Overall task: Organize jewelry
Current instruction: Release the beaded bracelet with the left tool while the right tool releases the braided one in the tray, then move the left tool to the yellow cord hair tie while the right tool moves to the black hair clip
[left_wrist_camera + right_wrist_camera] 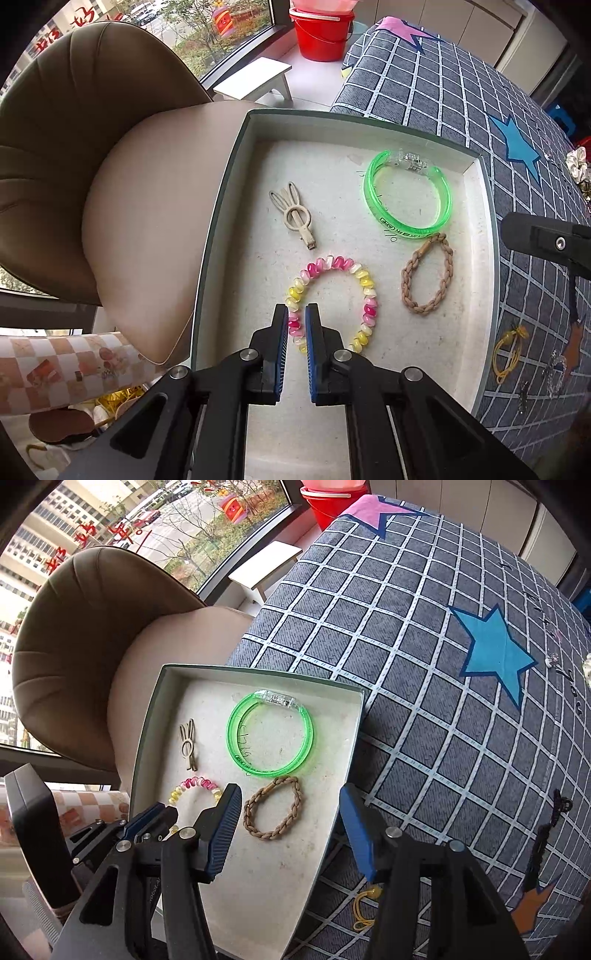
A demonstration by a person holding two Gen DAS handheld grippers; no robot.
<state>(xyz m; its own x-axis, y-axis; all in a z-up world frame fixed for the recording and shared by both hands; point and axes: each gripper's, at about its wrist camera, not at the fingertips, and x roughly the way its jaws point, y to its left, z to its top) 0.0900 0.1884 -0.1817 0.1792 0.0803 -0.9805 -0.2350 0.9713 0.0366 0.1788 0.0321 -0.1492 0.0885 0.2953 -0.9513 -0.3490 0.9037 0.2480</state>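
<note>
Inside the box (484,229), four pieces: bangle (408,195), braid (426,275), coil (332,299), clip (295,218).

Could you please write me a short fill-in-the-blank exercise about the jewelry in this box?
1. The box holds ___ pieces of jewelry.
2. The bangle with the clear clasp is ___ in colour.
3. The hair clip is shaped like a ___.
4. The braided tan bracelet lies below the open ___ claw.

Missing words: four; green; rabbit; right

Bright daylight pours in from the window (207,40) ahead of me; shadows stay soft, focus is sharp, and my fisheye views bend and darken at the corners.
</note>
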